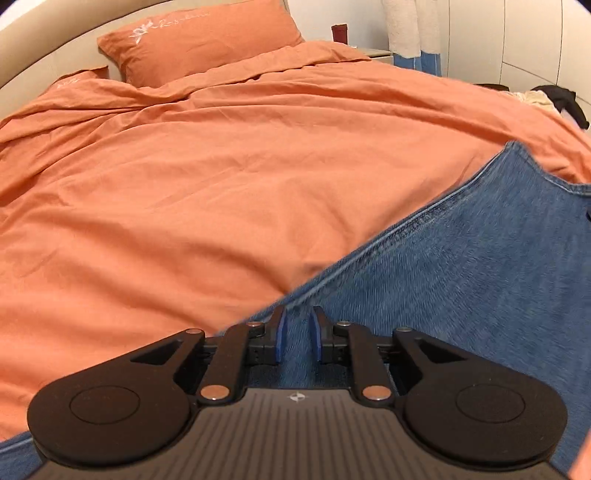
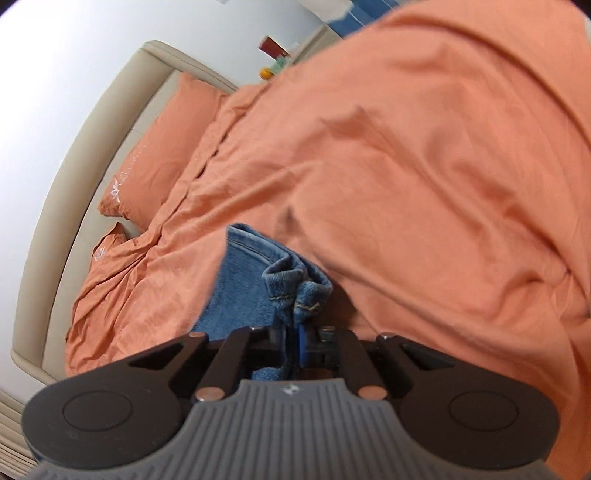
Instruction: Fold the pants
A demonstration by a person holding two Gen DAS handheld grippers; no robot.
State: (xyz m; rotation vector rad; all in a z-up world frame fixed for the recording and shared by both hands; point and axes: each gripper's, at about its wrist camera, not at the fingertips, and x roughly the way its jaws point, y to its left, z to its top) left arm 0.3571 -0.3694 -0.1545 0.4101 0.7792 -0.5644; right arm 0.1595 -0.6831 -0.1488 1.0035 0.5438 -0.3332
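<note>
Right tongs (image 2: 295, 338) clenched on a bunched denim hem of the jeans (image 2: 240, 288); stitched cuff fabric sticks up just ahead of the blue pads (image 2: 302, 341), and the leg runs off left and away across the bed. Left tongs (image 1: 295, 334): blue pads (image 1: 280, 332) stand slightly apart over denim, with fabric showing in the gap. View there is blurred, so can't tell whether they're pinching a fold or just sitting on it. In the left wrist view the jeans (image 1: 461, 266) fill the lower right, a seamed edge running diagonally up to a corner near the right border, lying on the orange duvet (image 1: 221, 177). Duvet is rumpled and covers the whole bed. Two orange pillows (image 1: 199, 40) with white embroidery sit against the beige padded headboard (image 2: 74, 177). A dark red container (image 1: 340, 33) stands on the nightstand beyond the bed. Dark and cream clothing (image 1: 554, 98) lies at the far right edge.
</note>
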